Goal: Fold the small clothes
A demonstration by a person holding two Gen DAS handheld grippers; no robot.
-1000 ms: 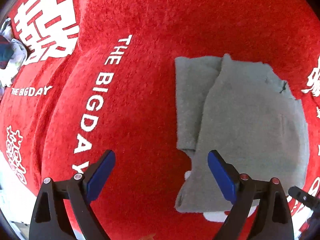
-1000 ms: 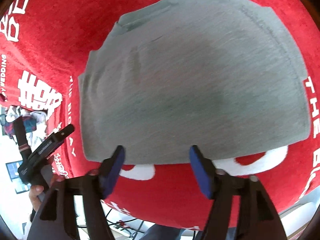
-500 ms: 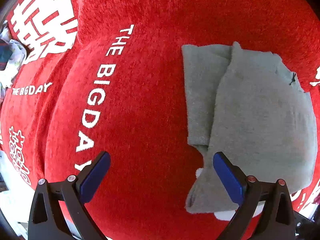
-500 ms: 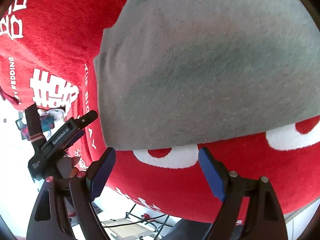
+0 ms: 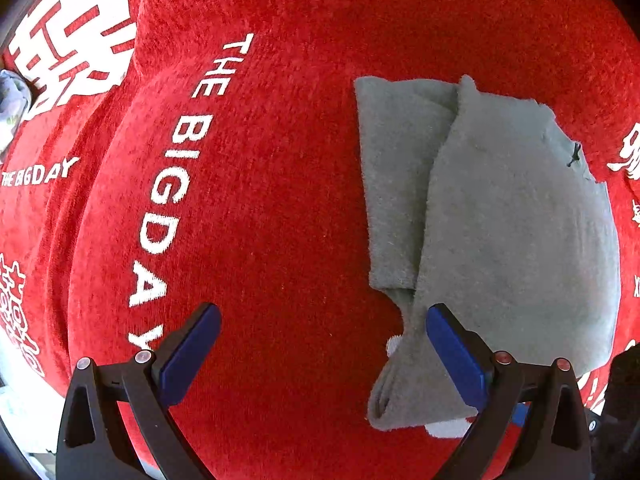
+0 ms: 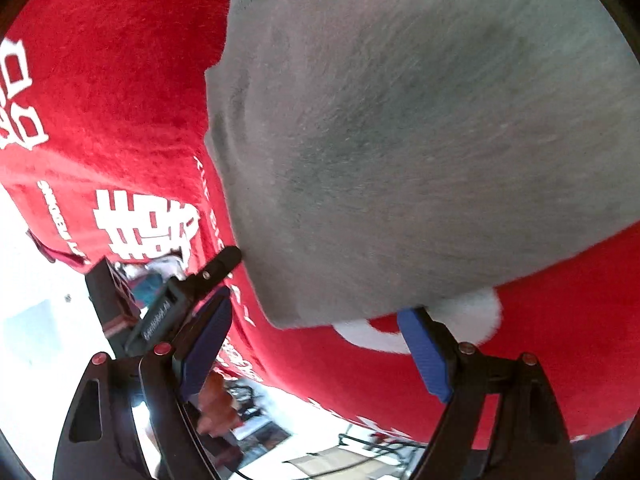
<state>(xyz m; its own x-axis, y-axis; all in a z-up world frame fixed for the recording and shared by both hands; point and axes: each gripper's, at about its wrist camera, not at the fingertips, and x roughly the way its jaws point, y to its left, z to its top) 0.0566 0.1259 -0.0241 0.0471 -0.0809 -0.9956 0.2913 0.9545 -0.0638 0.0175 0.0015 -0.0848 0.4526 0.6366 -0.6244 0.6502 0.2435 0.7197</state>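
Left wrist view: your left gripper [image 5: 323, 350] is spread wide over the red cloth [image 5: 260, 200], its right finger at the near corner of the gray garment [image 5: 500, 240], pinching nothing. Right wrist view: your right gripper [image 6: 316, 350] is spread too, hovering at the garment's [image 6: 400, 140] near edge, empty.

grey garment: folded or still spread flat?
Partly folded: the grey garment has one layer lapped over a narrower strip along its left side. Neither gripper holds it.
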